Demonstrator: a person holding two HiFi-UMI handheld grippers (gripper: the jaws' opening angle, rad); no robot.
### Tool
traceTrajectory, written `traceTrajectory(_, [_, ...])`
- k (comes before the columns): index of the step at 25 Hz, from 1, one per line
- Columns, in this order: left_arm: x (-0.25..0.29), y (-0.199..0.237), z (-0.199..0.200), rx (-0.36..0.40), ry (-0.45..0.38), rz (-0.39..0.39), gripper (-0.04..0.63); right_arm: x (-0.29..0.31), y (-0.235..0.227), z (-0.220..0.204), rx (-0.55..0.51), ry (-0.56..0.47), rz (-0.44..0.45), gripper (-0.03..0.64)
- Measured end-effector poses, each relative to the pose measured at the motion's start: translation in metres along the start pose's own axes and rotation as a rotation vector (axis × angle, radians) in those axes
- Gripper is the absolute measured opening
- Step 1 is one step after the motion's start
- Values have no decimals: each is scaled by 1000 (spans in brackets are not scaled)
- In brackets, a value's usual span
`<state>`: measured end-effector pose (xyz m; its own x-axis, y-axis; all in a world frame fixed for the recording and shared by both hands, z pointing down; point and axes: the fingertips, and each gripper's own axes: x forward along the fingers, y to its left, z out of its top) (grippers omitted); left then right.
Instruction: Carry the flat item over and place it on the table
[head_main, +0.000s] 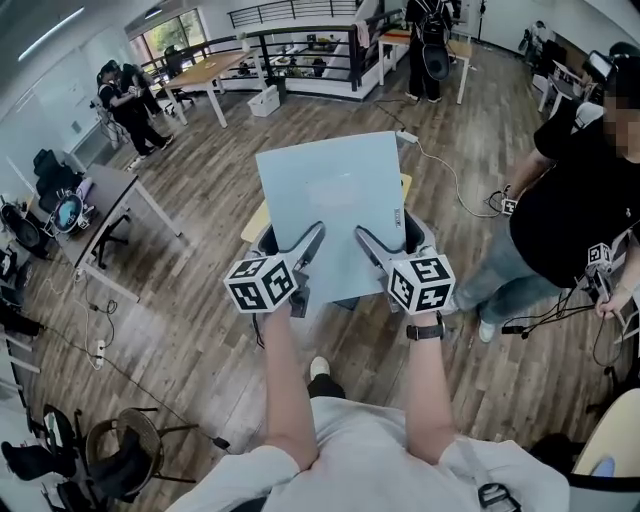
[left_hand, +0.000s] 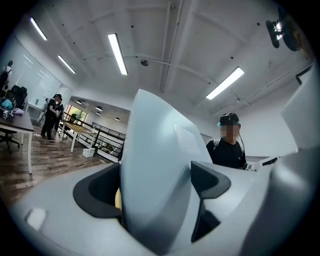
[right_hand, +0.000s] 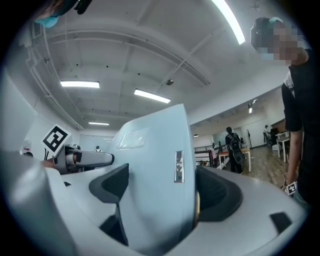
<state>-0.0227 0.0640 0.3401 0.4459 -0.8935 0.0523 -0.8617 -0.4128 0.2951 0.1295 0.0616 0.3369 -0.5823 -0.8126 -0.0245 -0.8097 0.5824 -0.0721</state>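
The flat pale-blue square panel (head_main: 335, 200) is held up in the air in front of the person, lying roughly level above the brown wood-plank floor (head_main: 200, 330). Its near edge is towards the person's body. A thin yellow layer (head_main: 254, 222) peeks out from under its left and right edges.

Both hand-held grippers grasp the panel at that near edge, side by side. The left gripper (head_main: 290, 247) holds the near-left part and the right gripper (head_main: 395, 240) holds the near-right part. On each, one finger lies on the panel's top face and the other reaches under its side.

In the left gripper view the jaws stand very wide, with the panel filling the gap between them. The dark pads (left_hand: 97, 192) press against both of its faces. The right gripper view shows the same thing: wide jaws clamped on the panel, dark pads (right_hand: 220, 195) on either side and a yellow sliver at the right pad.

A person in a black shirt (head_main: 580, 190) stands just to the right, near the panel. A white cable (head_main: 450, 175) trails on the floor beyond it, and grey-topped tables (head_main: 110, 200) stand well apart to the left.
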Motion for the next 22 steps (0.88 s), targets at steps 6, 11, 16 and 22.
traceTrajectory(6, [51, 43, 7, -10, 9, -6, 433, 61, -24, -8, 4, 18, -14, 388])
traceTrajectory(11, [104, 95, 24, -28, 31, -35, 434, 130, -44, -9, 18, 37, -36, 390])
traceTrajectory(16, [162, 135, 40, -41, 47, -89, 434, 188, -69, -5, 7, 52, -95, 388])
traceTrajectory(22, [215, 183, 51, -41, 87, -99, 434, 254, -92, -13, 35, 76, -135, 390])
